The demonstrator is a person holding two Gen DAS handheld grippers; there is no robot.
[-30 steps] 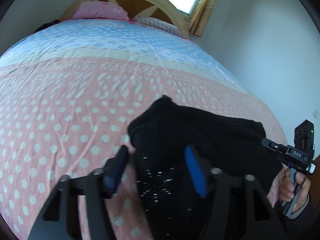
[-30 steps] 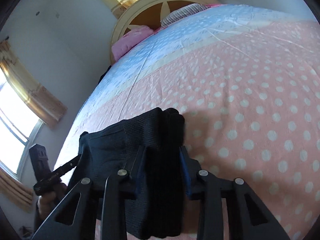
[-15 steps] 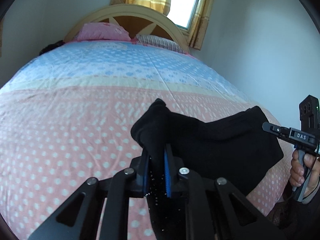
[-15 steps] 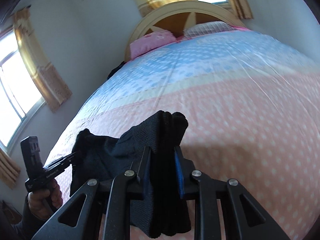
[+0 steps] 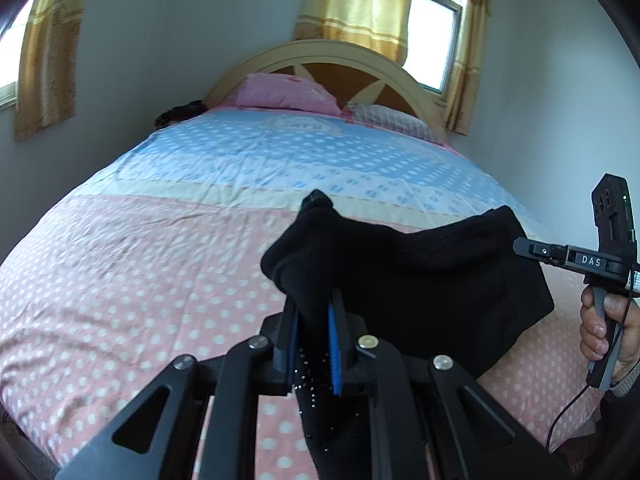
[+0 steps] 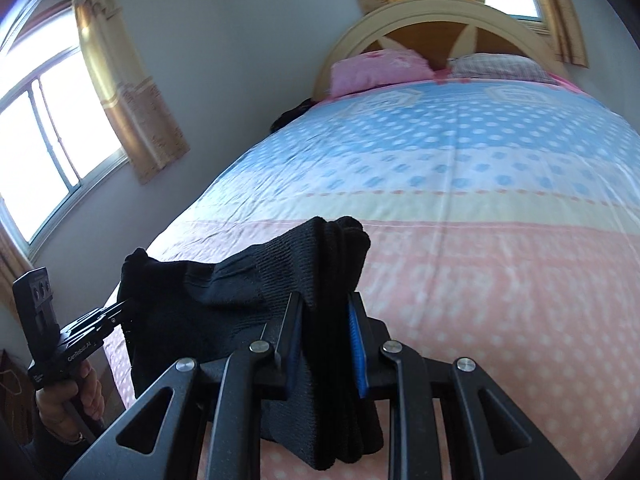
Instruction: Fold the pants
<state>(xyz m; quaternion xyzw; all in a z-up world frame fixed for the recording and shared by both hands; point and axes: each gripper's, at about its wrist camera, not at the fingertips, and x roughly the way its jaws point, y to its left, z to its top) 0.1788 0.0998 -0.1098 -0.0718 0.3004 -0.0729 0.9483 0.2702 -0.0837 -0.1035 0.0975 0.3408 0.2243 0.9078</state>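
- Grippers first: left gripper (image 5: 314,344) now clamped on a bunched black corner of the pants (image 5: 420,276); a second ago its blue pads stood wide apart around the cloth, half a second ago they had pinched in.
- Right gripper (image 6: 326,344) also clamped, on a thick ribbed wad of the same pants (image 6: 248,300); its pads were looser a second ago and have tightened since.
- Both cameras have tilted up over that second: more wall, curtains (image 5: 356,4) and headboard (image 5: 332,60) in view now, less bedspread. Reads as a lift under way.
- Meaning for the task: both corners are secured and the garment is coming off the bed (image 5: 140,260), so the grasp step looks done. Judgement: next comes carrying or spreading for a fold; no finished fold visible yet.
- Location: pants hang between the two grippers above the pink near end of the bed, well short of the pillows (image 5: 288,92). Whether the lower part touches the bedspread cannot be told.
- Orientation: held edge runs side to side from one gripper to the other, sagging a little in the middle; that is the visible long axis, crosswise to the bed. Rest of the cloth drops down below the pads.
- Waist vs. cuffs: ribbed band in the right grip suggests a waistband or cuff, not certain.
- Person's hand (image 5: 604,328) on the right grip handle, other hand (image 6: 76,400) on the left.
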